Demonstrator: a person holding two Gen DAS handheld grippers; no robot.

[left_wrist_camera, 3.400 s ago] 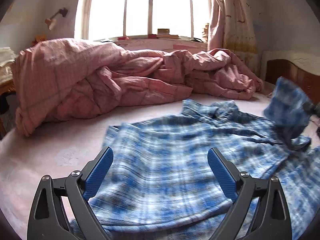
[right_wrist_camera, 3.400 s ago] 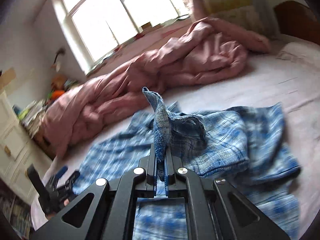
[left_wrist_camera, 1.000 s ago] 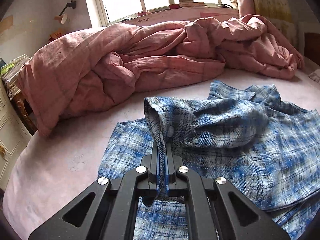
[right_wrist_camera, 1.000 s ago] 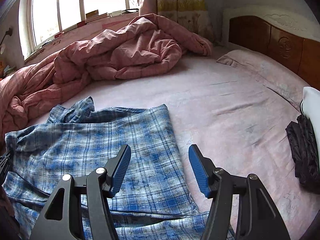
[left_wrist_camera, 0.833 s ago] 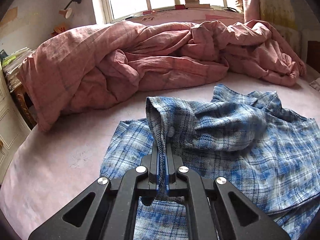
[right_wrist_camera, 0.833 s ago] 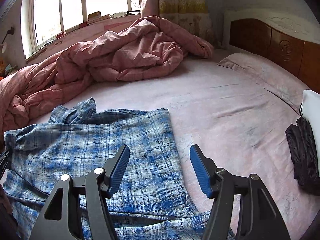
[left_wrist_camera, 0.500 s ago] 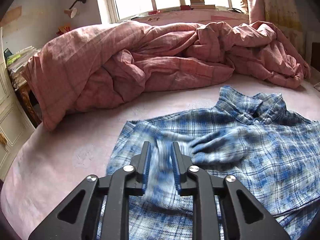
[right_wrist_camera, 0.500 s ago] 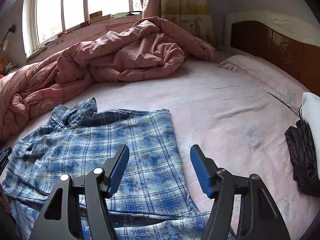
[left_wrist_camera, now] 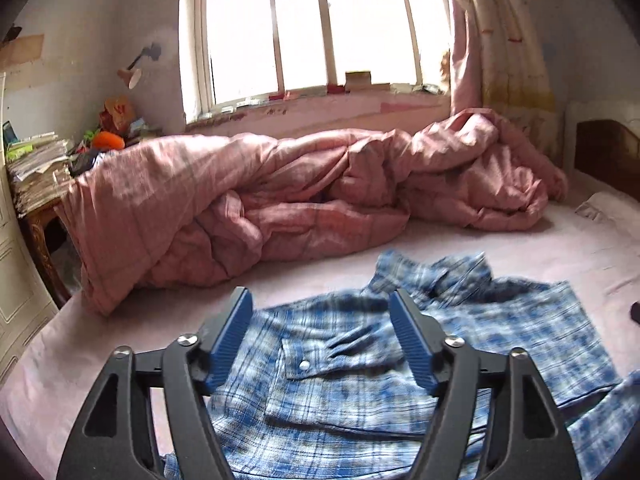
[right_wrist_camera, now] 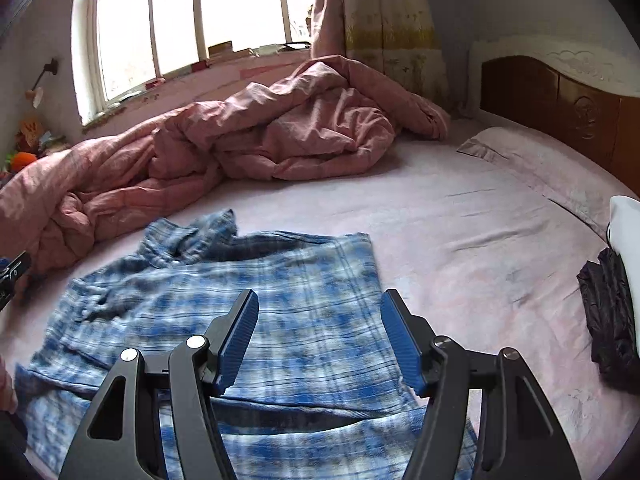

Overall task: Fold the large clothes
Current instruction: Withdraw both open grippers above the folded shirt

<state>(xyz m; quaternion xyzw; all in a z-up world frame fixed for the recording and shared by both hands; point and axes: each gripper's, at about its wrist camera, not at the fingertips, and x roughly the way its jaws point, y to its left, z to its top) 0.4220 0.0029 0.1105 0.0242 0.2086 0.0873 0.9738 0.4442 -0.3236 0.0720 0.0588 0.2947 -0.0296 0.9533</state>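
Below both hand-held grippers, the plaid shirt (left_wrist_camera: 360, 364) lies on the bed (right_wrist_camera: 460, 248), sleeves folded in; crosswise folds remain. The left hand-held gripper (left_wrist_camera: 322, 336) has just been opening, nothing between its jaws; the right hand-held gripper (right_wrist_camera: 320, 340) gapes empty. The shirt's hem is cut off.

A blue-and-white plaid shirt (left_wrist_camera: 360, 392) lies partly folded on the bed, collar toward the window.
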